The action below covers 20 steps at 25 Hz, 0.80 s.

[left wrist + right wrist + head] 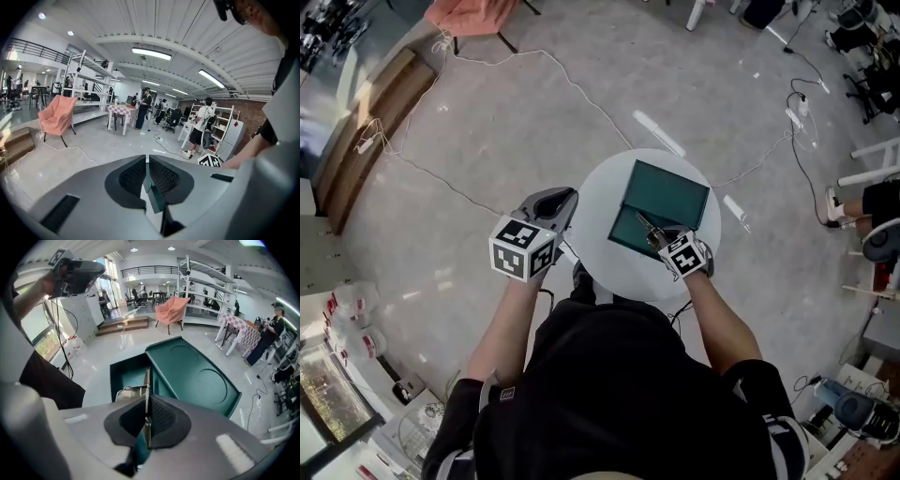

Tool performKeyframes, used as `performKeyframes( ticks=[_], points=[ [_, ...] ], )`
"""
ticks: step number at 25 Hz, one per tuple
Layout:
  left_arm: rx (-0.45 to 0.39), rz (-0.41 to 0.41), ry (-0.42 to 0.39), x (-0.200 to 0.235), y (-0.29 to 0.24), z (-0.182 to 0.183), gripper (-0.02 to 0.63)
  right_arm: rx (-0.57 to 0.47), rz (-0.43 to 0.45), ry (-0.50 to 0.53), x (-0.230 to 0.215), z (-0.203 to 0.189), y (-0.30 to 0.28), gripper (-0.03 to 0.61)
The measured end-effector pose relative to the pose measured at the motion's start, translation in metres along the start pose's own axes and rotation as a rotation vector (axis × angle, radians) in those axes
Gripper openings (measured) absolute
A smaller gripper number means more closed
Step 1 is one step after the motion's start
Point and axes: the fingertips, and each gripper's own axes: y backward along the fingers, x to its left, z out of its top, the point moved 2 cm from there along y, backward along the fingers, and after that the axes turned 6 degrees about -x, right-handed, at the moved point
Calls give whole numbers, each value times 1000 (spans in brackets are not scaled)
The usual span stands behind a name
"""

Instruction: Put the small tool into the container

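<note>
A: Step in hand?
B: Carry-in. Small tool [146,380] is clamped in the right gripper [147,405], held over the open container [190,373]. Left gripper [146,163] is closed, empty, kept aside.
A: Next?
B: Lowering inside, then release, is likely called for.

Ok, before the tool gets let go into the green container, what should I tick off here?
1. Right gripper clamped on the small tool: ok.
2. Container open, lid lying flat beside it: ok.
3. Tool tip over the open compartment: ok.
4. Left gripper shut, empty, held away from the container: ok.
5. Compartment free of other things: cannot tell; the right gripper hides part of it.
</note>
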Motion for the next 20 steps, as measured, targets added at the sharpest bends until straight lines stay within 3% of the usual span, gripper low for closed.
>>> performKeyframes(
  ticks=[8,14,20],
  points=[
    [-2,61,18,18,20,-5,28,102,-52,160,3,1,-38,12],
    [1,59,16,25,21,2,28,82,-61,144,21,2,-43,58],
    [2,-3,-4,12,6,6,28,59,-53,105,29,-6,-32,102]
  ],
)
